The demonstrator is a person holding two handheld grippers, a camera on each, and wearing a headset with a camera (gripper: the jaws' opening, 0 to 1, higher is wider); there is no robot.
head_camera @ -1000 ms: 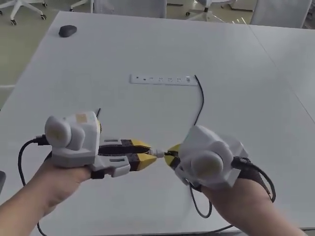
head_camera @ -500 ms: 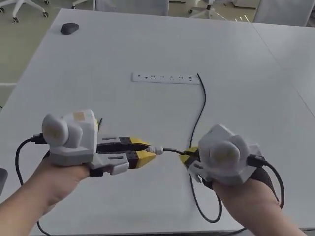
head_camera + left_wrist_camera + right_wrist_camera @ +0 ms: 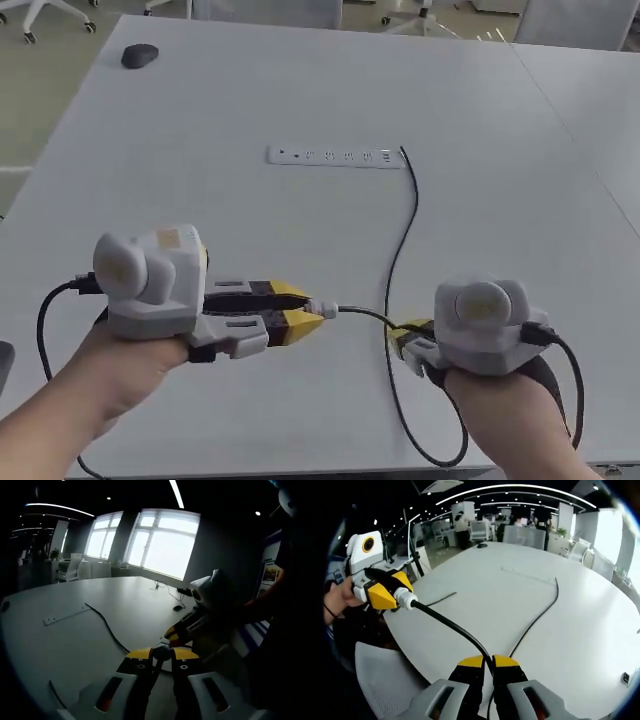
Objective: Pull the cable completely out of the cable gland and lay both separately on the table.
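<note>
The table's [image 3: 250, 110] left edge slants from far to near, with floor beyond it. On the far left corner lies one dark mouse [image 3: 139, 56]. The wide white middle of the top is bare.

Near the left side, a hand holds the left gripper [image 3: 305, 311] pointing right over the near part of the table. Its yellow-tipped jaws are clenched on the one cable gland [image 3: 322, 311], a small white piece that sticks out just past the tips. In the left gripper view the left gripper [image 3: 161, 656] has the gland [image 3: 161, 652] pinched between its tips, and the right gripper is close ahead.

From the gland a black cable [image 3: 365, 315] sags rightward in the air – still seated in the gland – to the right gripper [image 3: 404, 339]. Its jaws are closed on the cable a short way along. The right gripper view shows the same: the right gripper's [image 3: 487, 662] tips clamp the cable [image 3: 450, 625], which arcs up and left to the gland [image 3: 406, 599] in the left gripper [image 3: 395, 596].

Farther off, mid-table, lies one white power strip [image 3: 335, 157]. From by its right end a black line [image 3: 408, 215] runs toward the near side and passes beside the right gripper; I cannot tell if it is the same cable. The right gripper hangs near the table's near edge – on the far right a seam marks an adjoining surface.
</note>
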